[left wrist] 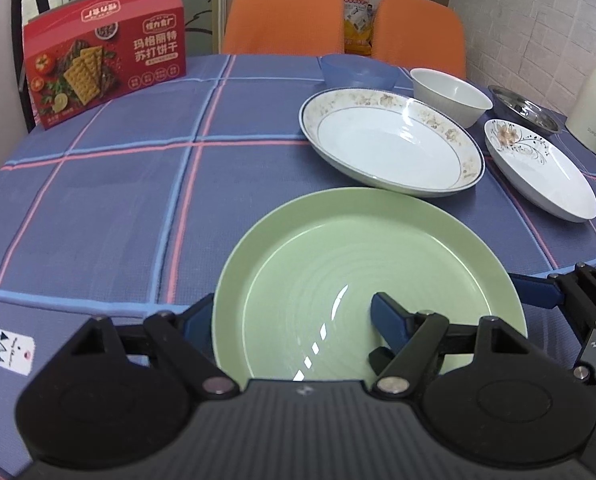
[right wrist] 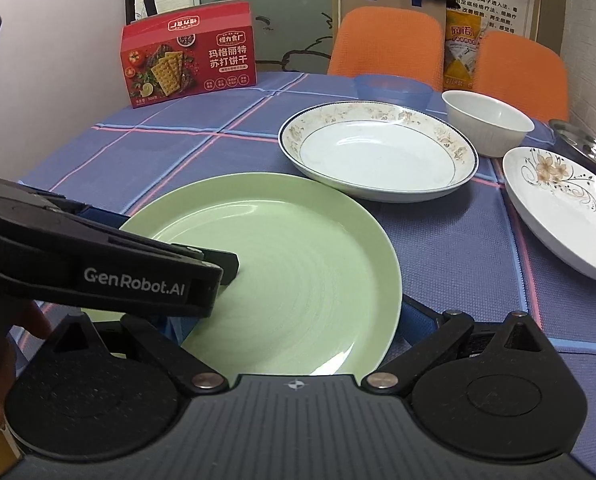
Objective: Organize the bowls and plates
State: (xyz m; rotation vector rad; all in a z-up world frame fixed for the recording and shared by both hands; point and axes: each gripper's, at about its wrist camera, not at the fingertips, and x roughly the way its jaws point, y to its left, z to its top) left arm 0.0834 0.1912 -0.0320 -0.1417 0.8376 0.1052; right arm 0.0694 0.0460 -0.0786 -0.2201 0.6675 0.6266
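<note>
A: The left hand-held gripper has its fingers spread wide: in the left wrist view one blue pad sits outside the green plate's left rim, the other rests on the plate's floor. Nothing is clamped yet, as far as I can see.

B: Where is the plate?

A: Flat on the checked surface, at the near edge, its far rim just beside the floral-rimmed plate. It is round, so no long axis; it faces up.

B: And the right wrist view?

A: The right hand-held gripper stands open around the near rim of the same plate. The left tool reaches in from the left, one finger over the rim.

B: Advice?

A: I'd close on the rim only, lift level, and set it down centred on the floral-rimmed plate, clear of the white bowl.
</note>
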